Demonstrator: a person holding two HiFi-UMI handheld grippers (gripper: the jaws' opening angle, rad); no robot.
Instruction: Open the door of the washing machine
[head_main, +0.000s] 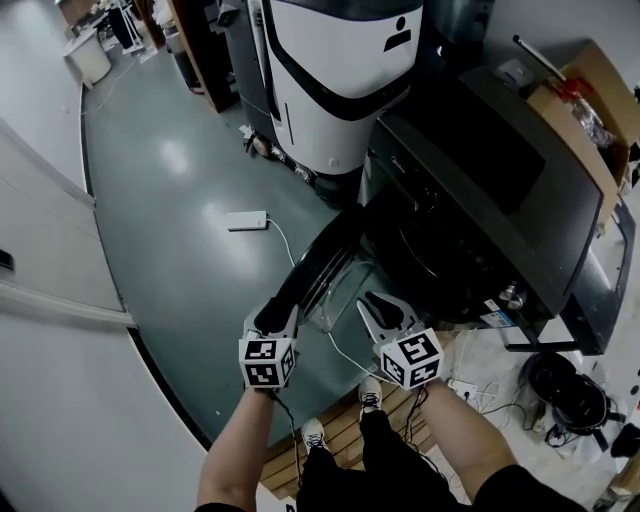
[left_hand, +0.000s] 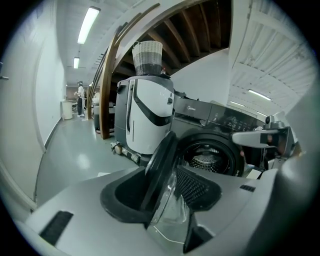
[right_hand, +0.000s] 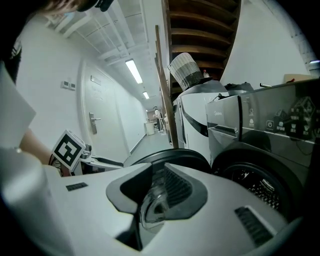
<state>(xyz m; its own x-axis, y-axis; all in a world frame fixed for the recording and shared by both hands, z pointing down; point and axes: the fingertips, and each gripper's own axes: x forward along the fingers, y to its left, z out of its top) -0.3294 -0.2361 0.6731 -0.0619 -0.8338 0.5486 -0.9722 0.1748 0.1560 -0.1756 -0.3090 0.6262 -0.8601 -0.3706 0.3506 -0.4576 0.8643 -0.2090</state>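
Observation:
The dark grey washing machine (head_main: 480, 200) stands at the right with its round door (head_main: 320, 255) swung out toward me, so the drum (left_hand: 207, 160) shows. My left gripper (head_main: 275, 318) is shut on the door's black rim (left_hand: 160, 165), which runs between its pads. My right gripper (head_main: 378, 305) sits at the door's clear glass bowl (head_main: 340, 295). In the right gripper view the glass (right_hand: 152, 207) lies deep between the pads of the right gripper (right_hand: 159, 192), and whether they press on it is unclear. The left gripper's marker cube (right_hand: 67, 149) shows beyond.
A tall white machine (head_main: 340, 70) stands left of the washer. A cardboard box (head_main: 590, 100) lies on top of the washer. A white adapter (head_main: 246, 220) with a cable lies on the grey floor. Cables and a black device (head_main: 560, 385) are at lower right. A wooden pallet (head_main: 340, 430) is under my feet.

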